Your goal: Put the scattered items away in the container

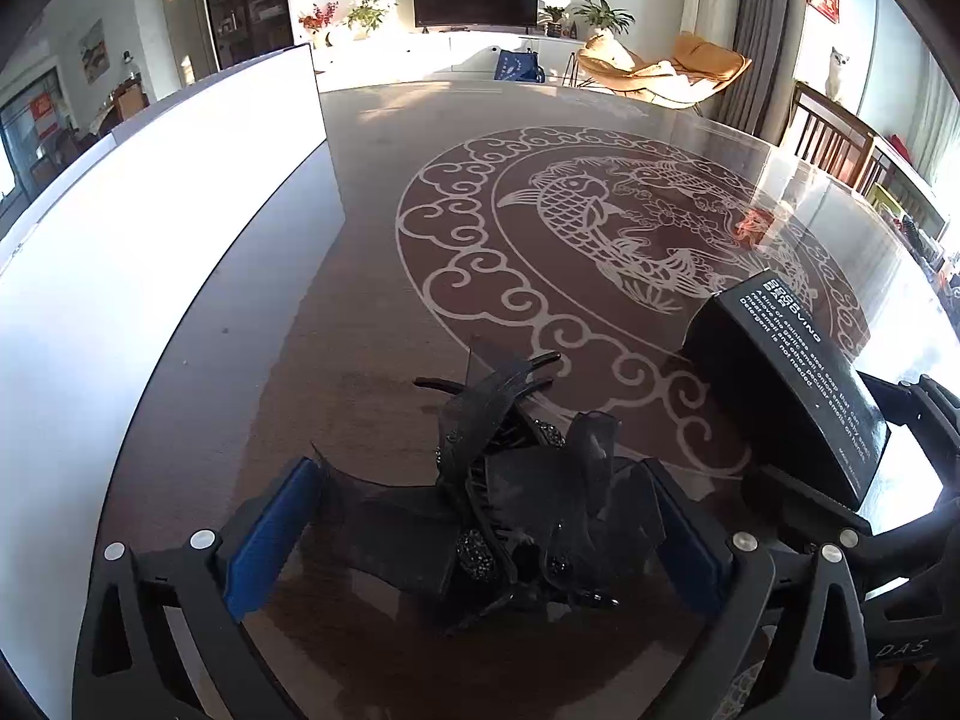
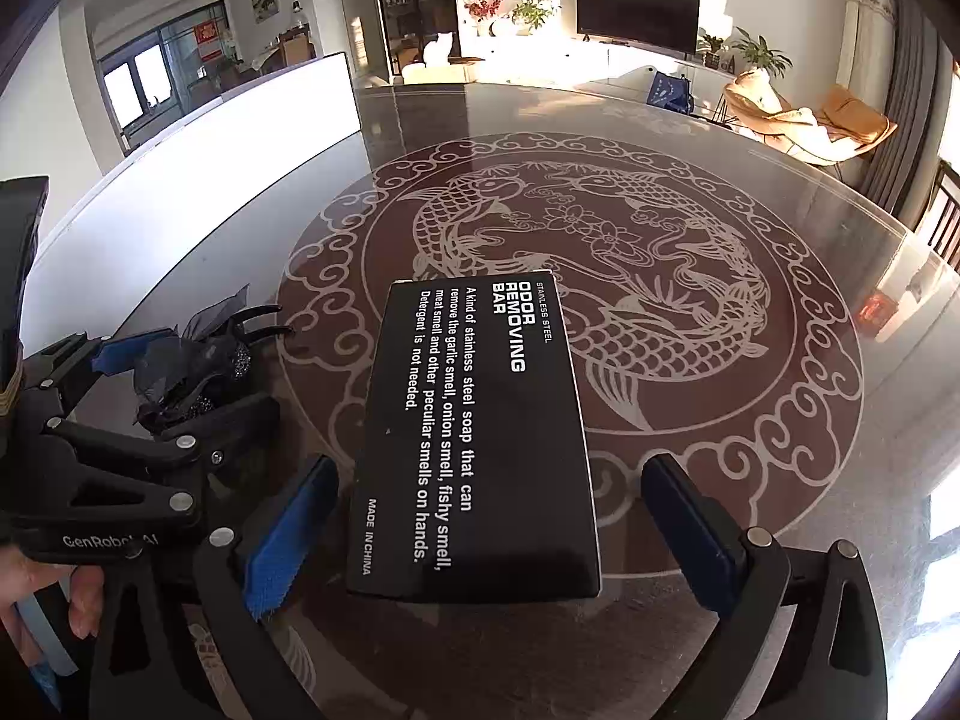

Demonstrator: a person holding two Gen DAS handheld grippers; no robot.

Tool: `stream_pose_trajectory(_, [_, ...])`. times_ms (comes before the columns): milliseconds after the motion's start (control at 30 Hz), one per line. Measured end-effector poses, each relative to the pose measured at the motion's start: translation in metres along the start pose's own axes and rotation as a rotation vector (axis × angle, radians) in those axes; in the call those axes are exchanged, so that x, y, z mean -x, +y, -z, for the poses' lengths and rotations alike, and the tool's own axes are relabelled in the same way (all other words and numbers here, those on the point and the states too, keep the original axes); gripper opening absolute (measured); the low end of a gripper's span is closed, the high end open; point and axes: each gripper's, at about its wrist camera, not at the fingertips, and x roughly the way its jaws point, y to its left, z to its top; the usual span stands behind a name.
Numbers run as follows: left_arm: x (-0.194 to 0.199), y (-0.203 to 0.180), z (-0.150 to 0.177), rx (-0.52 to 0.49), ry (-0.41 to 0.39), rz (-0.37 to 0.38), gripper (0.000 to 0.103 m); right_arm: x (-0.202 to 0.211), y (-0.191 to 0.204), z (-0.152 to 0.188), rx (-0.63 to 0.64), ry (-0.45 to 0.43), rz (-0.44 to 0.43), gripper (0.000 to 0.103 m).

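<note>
A black bow hair clip (image 1: 510, 480) with sparkly beads lies on the glass table between the open blue-padded fingers of my left gripper (image 1: 480, 534); whether the pads touch it I cannot tell. It also shows in the right wrist view (image 2: 192, 366) at the left. A black box printed "ODOR REMOVING BAR" (image 2: 480, 438) lies flat between the open fingers of my right gripper (image 2: 486, 534), apart from both pads. The box also shows at the right in the left wrist view (image 1: 798, 384). The white container (image 1: 150, 228) stands to the left, and shows far left in the right wrist view (image 2: 240, 126).
The round glass table (image 2: 780, 312) bears a fish pattern. The two grippers sit side by side near the front edge. Wooden chairs (image 1: 834, 132) stand at the far right. A TV, plants and a lounge chair are beyond the table.
</note>
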Motion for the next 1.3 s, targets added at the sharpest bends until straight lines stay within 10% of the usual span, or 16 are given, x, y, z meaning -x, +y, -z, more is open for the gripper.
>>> stream_pose_trajectory(1300, [-0.0028, 0.0018, -0.0019, 0.005, -0.002, -0.006, 0.103, -0.0030, -0.0005, -0.0058, -0.001, 0.002, -0.005, 0.103])
